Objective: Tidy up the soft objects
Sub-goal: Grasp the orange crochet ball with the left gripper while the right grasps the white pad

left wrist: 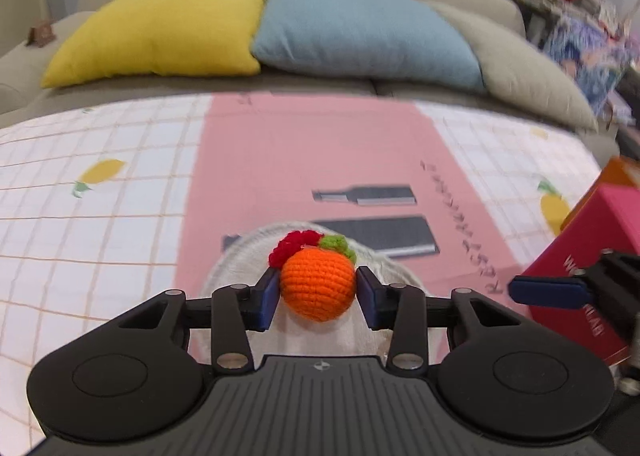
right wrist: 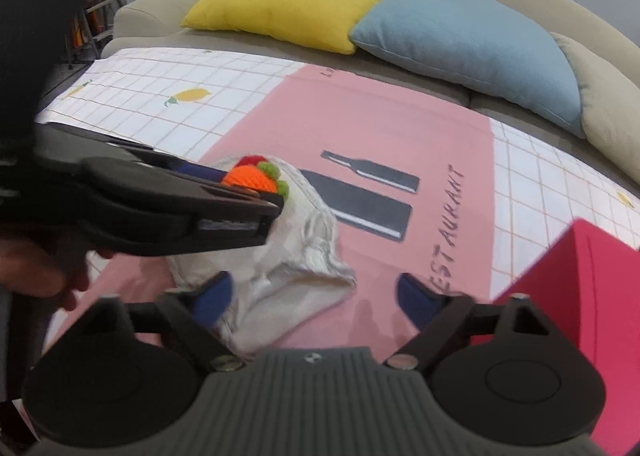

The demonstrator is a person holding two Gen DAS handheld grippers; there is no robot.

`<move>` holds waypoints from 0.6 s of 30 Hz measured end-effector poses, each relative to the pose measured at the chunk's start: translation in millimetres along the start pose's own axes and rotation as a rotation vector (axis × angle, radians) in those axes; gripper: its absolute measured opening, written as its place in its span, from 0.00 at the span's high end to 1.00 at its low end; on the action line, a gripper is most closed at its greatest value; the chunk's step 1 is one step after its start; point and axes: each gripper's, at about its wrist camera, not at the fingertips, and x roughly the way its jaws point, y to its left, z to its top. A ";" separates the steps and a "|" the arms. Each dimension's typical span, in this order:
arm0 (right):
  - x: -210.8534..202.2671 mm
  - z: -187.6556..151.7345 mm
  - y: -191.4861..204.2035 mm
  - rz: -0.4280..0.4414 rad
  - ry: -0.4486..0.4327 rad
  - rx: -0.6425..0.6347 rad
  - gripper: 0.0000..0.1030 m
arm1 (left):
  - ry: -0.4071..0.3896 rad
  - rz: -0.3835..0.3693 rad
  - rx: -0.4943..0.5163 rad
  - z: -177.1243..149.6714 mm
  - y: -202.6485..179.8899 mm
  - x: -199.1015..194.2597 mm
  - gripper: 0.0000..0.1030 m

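Note:
My left gripper (left wrist: 318,290) is shut on a crocheted orange ball (left wrist: 318,284) that has a green leaf and a red tuft, and holds it above a crumpled white knitted cloth (left wrist: 328,336). In the right wrist view the left gripper (right wrist: 256,185) comes in from the left with the orange ball (right wrist: 248,177) over the white cloth (right wrist: 296,256). My right gripper (right wrist: 316,296) is open and empty, low over the near edge of the cloth. One of its fingers (left wrist: 548,290) shows at the right of the left wrist view.
A pink mat (right wrist: 400,127) with bottle prints lies on a checked lemon tablecloth (right wrist: 180,91). A red box (right wrist: 592,296) stands at the right, close to my right gripper. A sofa behind holds yellow (left wrist: 160,27), blue (left wrist: 352,31) and beige (left wrist: 532,75) cushions.

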 end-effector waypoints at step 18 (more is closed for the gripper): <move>60.0 9.4 29.5 0.058 0.091 -0.125 0.04 | 0.068 0.157 -0.156 -41.2 39.4 -37.2 0.55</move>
